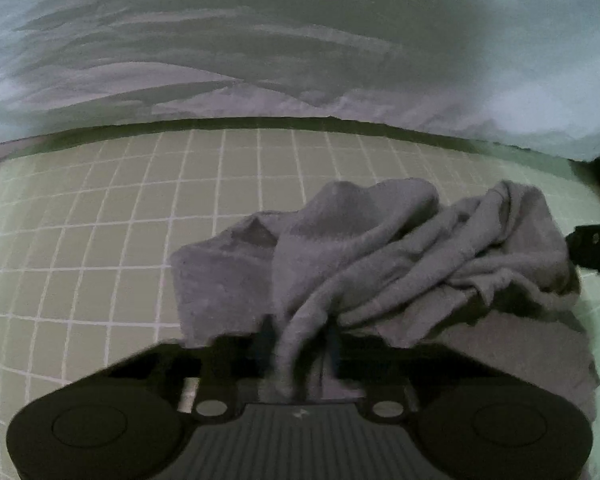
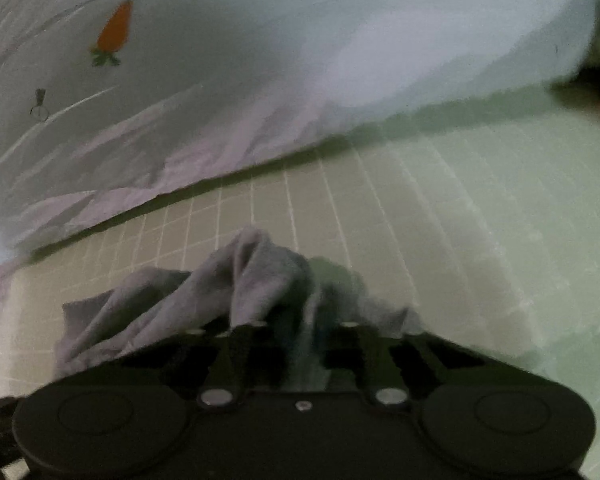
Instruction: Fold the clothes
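A: Fabric first: what have your 2 grippers got?

B: Your left gripper (image 1: 300, 344) pinches a fold of the grey garment (image 1: 380, 264); your right gripper (image 2: 300, 344) is clamped on another fold.

A: And where is it lying?

B: Bunched on the green grid mat (image 1: 100, 220), with the pale carrot-print sheet (image 1: 300, 40) beyond.

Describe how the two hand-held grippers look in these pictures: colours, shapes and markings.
Both grippers are black. The left gripper has a ribbed grey panel in the middle, two round black housings at the sides and two silver bolts. The right gripper has the same round housings and silver bolts, plus a small centre screw. No sleeves or cables show.
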### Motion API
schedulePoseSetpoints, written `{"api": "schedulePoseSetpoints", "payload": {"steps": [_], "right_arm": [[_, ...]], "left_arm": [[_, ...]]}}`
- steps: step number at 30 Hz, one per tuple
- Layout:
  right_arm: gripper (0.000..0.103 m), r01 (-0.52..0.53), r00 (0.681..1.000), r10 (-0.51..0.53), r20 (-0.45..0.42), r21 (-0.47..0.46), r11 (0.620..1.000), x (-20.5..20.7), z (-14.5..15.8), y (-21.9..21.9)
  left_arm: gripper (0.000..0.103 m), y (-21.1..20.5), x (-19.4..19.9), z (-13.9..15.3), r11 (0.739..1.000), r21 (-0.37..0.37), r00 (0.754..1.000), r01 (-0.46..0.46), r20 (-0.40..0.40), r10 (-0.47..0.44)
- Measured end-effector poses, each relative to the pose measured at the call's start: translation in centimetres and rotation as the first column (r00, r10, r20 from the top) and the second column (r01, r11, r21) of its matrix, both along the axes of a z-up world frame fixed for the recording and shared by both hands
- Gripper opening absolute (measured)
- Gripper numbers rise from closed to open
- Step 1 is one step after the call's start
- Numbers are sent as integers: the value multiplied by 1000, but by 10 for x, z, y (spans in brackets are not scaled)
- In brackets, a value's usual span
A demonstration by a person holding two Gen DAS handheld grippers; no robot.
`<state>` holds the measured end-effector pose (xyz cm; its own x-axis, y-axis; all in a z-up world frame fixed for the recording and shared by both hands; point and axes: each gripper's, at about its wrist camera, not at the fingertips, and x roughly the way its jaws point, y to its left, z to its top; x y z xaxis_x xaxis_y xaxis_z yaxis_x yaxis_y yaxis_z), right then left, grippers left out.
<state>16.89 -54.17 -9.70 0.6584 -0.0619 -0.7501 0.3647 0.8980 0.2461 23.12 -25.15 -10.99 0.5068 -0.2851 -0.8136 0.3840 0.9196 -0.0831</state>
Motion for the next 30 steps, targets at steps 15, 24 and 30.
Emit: {"api": "schedulePoseSetpoints", "payload": {"steps": [15, 24, 30], "right_arm": [[7, 21, 934, 75, 349, -263, 965, -115, 93, 29], [11, -24, 999, 29, 27, -157, 987, -143, 17, 28], [40, -35, 994, 52, 101, -159, 987, -170, 34, 38]], "left_arm": [[10, 60, -82, 91, 959, -248, 952, -134, 236, 194], [56, 80, -111, 28, 946, -122, 953, -302, -56, 297], [84, 82, -132, 31, 958, -40, 958, -283, -47, 281]]}}
